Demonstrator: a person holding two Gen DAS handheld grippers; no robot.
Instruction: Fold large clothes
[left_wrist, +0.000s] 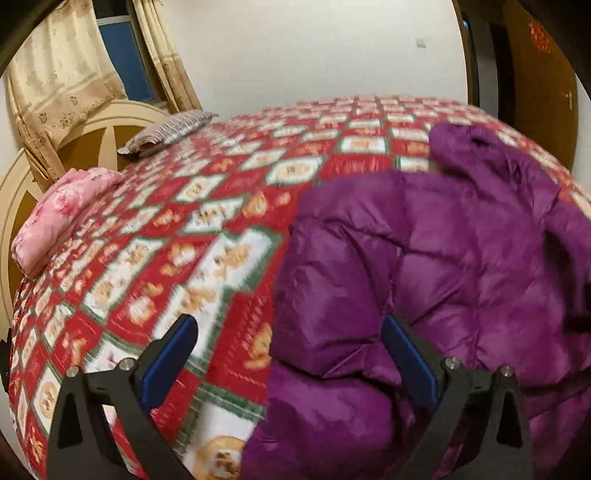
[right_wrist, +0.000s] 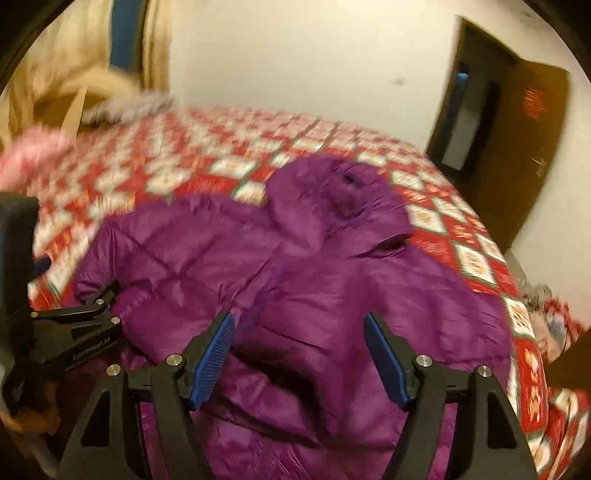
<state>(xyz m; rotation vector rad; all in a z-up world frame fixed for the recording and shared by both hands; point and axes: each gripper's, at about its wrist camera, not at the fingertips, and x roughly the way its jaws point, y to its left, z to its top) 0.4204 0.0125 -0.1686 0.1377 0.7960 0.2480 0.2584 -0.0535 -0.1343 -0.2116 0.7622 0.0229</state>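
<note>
While my left gripper (left_wrist: 288, 354) hangs over the bed, its blue pads (left_wrist: 168, 363) stand wide apart with nothing between them but air. Off beyond my left finger, a folded pink blanket (left_wrist: 61, 218) lies at the bed's edge, and farther past it a striped pillow (left_wrist: 166, 131) rests by the cream headboard (left_wrist: 22, 184). Below the gap between my fingers runs the red checked bedspread (left_wrist: 207, 206) on the left and the edge of the purple puffy jacket (left_wrist: 443, 266) on the right; my right finger of this gripper sits above the jacket's quilted body.

Seen from my right wrist, the left gripper (right_wrist: 98, 299) shows at the far left, low over the jacket's (right_wrist: 229, 251) side; whether it touches the fabric I cannot tell. My right gripper (right_wrist: 299, 354) hovers over the jacket's lower half, pads (right_wrist: 212, 356) spread wide and holding nothing. Ahead of these fingers the hood (right_wrist: 340, 199) lies crumpled, pointing away from me. Beyond my right finger the bedspread (right_wrist: 461, 240) slopes off toward a brown door (right_wrist: 517, 147). Both views are blurred.
</note>
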